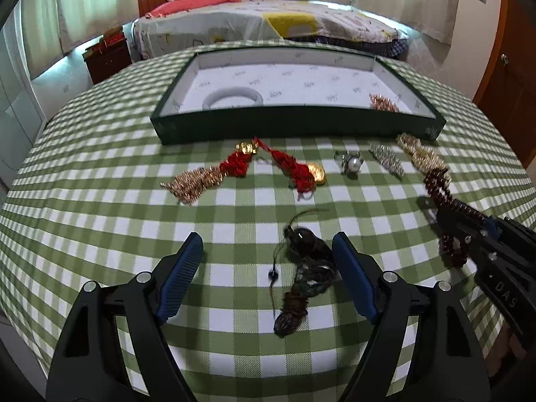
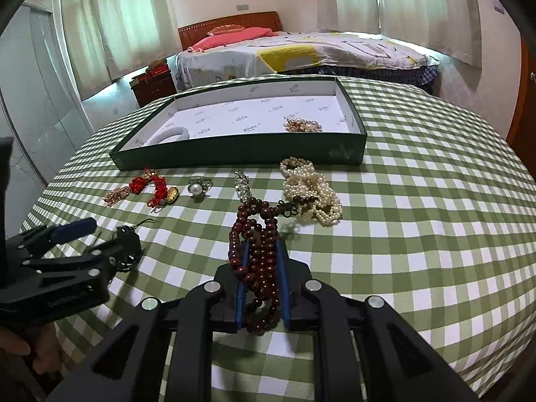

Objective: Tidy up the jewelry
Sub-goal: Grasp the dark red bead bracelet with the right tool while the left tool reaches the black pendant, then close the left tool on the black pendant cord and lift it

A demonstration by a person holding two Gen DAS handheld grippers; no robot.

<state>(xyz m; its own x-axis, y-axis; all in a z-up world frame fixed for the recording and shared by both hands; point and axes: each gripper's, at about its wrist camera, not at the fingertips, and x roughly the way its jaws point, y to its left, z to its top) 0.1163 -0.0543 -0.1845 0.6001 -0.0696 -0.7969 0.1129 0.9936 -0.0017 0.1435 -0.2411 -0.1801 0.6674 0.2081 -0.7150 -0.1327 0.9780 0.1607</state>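
My left gripper (image 1: 268, 248) is open, its blue pads either side of a dark cord pendant with a black bead (image 1: 301, 268) lying on the checked cloth. My right gripper (image 2: 263, 258) is shut on a dark red bead necklace (image 2: 258, 234), whose far end lies on the cloth by a heap of white pearls (image 2: 311, 194). The green tray (image 1: 301, 127) at the back holds a white bangle (image 1: 234, 97) and a rose-gold chain (image 1: 383, 102). In front of it lie red knotted charms with gold pieces (image 1: 268, 164), a pearl ring (image 1: 351, 164) and a silver chain (image 1: 387, 159).
The round table has a green checked cloth (image 2: 418, 234) and drops off at its edges. A bed (image 2: 301, 53) and a wooden nightstand (image 2: 154, 83) stand behind it. The right gripper's body (image 1: 495, 254) shows at the right of the left wrist view.
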